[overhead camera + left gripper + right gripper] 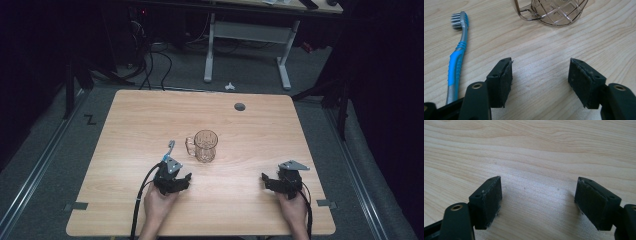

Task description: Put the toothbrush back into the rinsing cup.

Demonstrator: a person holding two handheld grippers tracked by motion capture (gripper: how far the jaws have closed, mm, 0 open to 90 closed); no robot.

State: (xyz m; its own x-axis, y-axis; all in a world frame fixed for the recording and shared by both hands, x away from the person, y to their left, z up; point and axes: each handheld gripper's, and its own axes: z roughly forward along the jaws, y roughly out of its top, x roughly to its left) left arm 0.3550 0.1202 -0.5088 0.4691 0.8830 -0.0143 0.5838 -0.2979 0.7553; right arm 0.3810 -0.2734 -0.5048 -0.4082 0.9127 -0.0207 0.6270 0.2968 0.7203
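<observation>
A clear glass mug (pixel 204 145) with a handle on its left stands upright near the middle of the wooden table (pixel 250 125). A blue and grey toothbrush (pixel 170 148) lies flat just left of it, bristles away from me. My left gripper (pixel 178 176) rests near the front, below the toothbrush, open and empty. In the left gripper view the toothbrush (pixel 457 55) lies to the left of the jaws, outside them, and the mug (pixel 551 12) stands ahead. My left gripper (pixel 540 75) holds nothing. My right gripper (pixel 272 180) sits at the front right, open over bare wood (pixel 537 197).
A round grey cable port (pixel 240 106) sits in the table near its far edge. Beyond the table a white desk frame (pixel 247 47) and loose cables stand on the dark floor. A cable trails from each gripper toward the front edge.
</observation>
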